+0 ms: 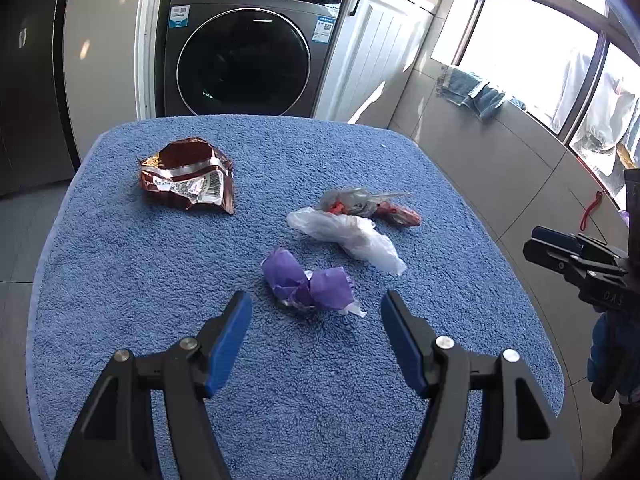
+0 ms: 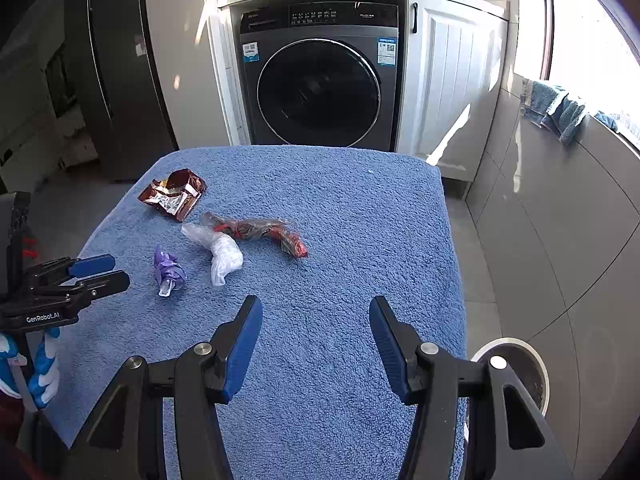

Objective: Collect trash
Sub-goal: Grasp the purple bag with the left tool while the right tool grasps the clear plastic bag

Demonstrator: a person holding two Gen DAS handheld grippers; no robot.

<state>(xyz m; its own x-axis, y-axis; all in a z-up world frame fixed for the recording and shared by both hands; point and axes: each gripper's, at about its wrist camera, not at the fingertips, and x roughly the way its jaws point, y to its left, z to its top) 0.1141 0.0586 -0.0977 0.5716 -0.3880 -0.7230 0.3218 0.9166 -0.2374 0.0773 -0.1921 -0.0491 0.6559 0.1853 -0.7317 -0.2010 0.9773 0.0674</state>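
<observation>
Four pieces of trash lie on a table covered with a blue towel (image 1: 120, 280) (image 2: 360, 220): a torn brown foil wrapper (image 1: 188, 176) (image 2: 172, 194), a red-and-clear wrapper (image 1: 372, 206) (image 2: 260, 230), a crumpled clear plastic bag (image 1: 348, 236) (image 2: 220, 252) and a purple wad (image 1: 304, 280) (image 2: 168, 270). My left gripper (image 1: 316, 300) (image 2: 100, 272) is open, its tips either side of the purple wad's near end without pressing it. Over bare towel to the right of the trash, my right gripper (image 2: 315, 300) (image 1: 560, 252) stands open and holds nothing.
A grey washing machine (image 1: 244, 60) (image 2: 320, 88) stands behind the table, with a white cabinet (image 2: 452, 80) to its right. A round white-rimmed bin (image 2: 520, 368) sits on the floor by the table's near right corner. A blue cloth (image 1: 472, 92) hangs on the window ledge.
</observation>
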